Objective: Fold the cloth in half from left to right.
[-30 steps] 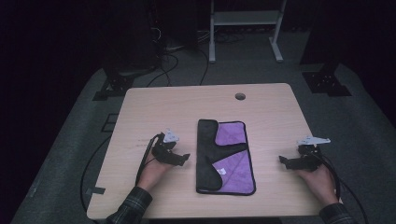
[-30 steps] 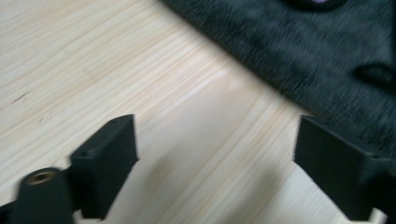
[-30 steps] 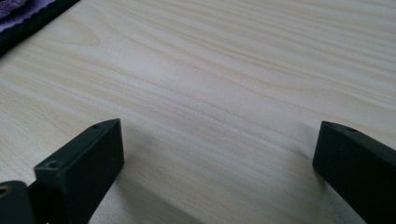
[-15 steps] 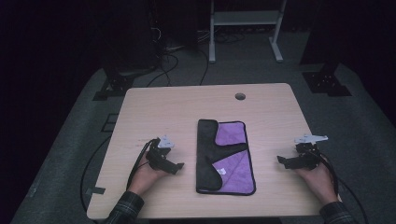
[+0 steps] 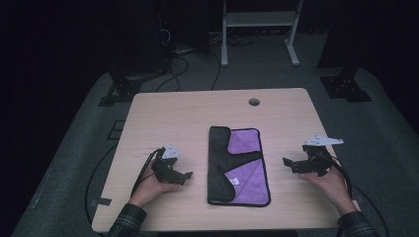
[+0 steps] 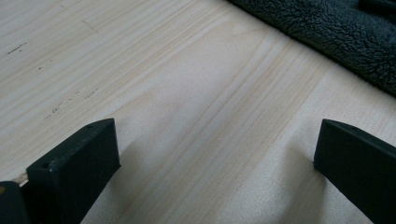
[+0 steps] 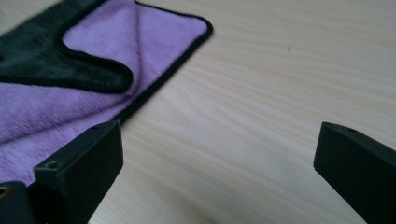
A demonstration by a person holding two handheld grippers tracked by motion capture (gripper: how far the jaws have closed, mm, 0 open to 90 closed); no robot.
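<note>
Two grippers flank the folded purple-and-black microfibre cloth [image 5: 239,165] on the pale wooden surface [image 5: 188,113], its long axis running away from the person. Left gripper [image 5: 182,175] lies slightly nearer than right gripper [image 5: 289,163]; both gape wide, empty.

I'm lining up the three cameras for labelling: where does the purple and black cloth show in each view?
High view: the cloth lies flat at the table's middle, between the two grippers.
Left gripper view: its dark fleecy edge fills the top right corner.
Right gripper view: its purple face with black trim covers the upper left.
Shared landmark: the pale wood table under the cloth.
</note>
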